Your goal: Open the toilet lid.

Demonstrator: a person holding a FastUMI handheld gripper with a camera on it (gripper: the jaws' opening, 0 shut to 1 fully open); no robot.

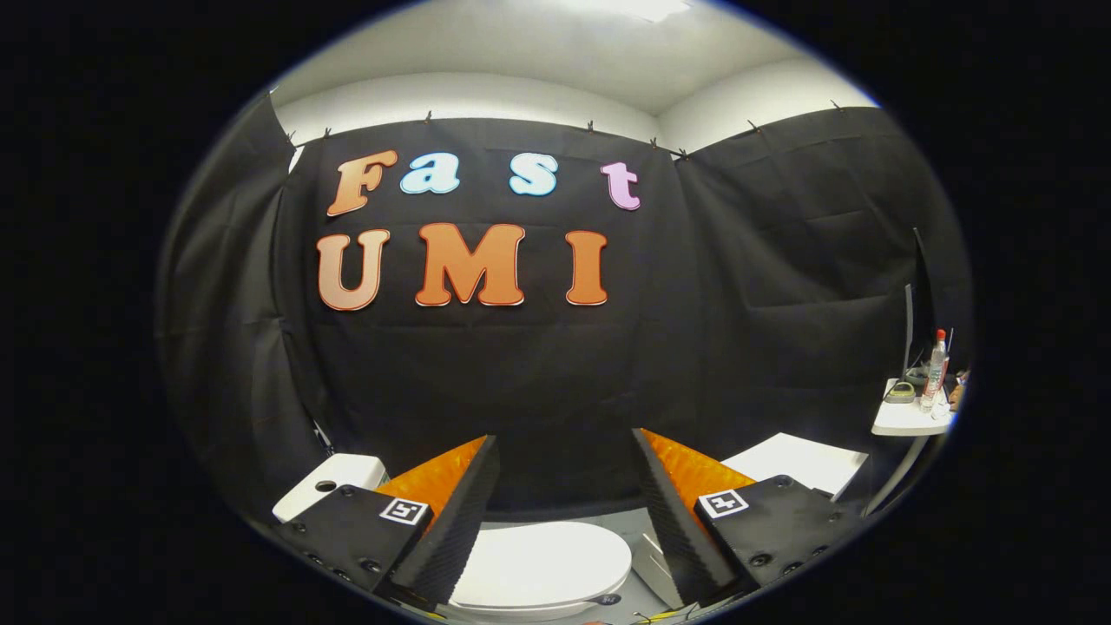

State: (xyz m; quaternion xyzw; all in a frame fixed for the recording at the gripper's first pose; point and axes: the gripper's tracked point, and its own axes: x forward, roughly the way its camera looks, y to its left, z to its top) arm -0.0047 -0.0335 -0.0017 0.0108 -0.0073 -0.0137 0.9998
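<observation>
Gripper (564,486), fingers spread wide and grasping nothing, poised above the toilet. The toilet lid (542,564) lies closed and flat, below and between the fingers, apart from both. Left of the lid, the white cistern (334,482); far right, a desk (907,421) bearing a bottle (936,365).

The toilet lid (540,566) was partly covered at each side by the spread fingers of the hand-held gripper (564,512), which gripped nothing. The toilet tank (334,483) showed only one corner. Small items beside the bottle (935,369) on the far bench (907,420) were too small to identify.
</observation>
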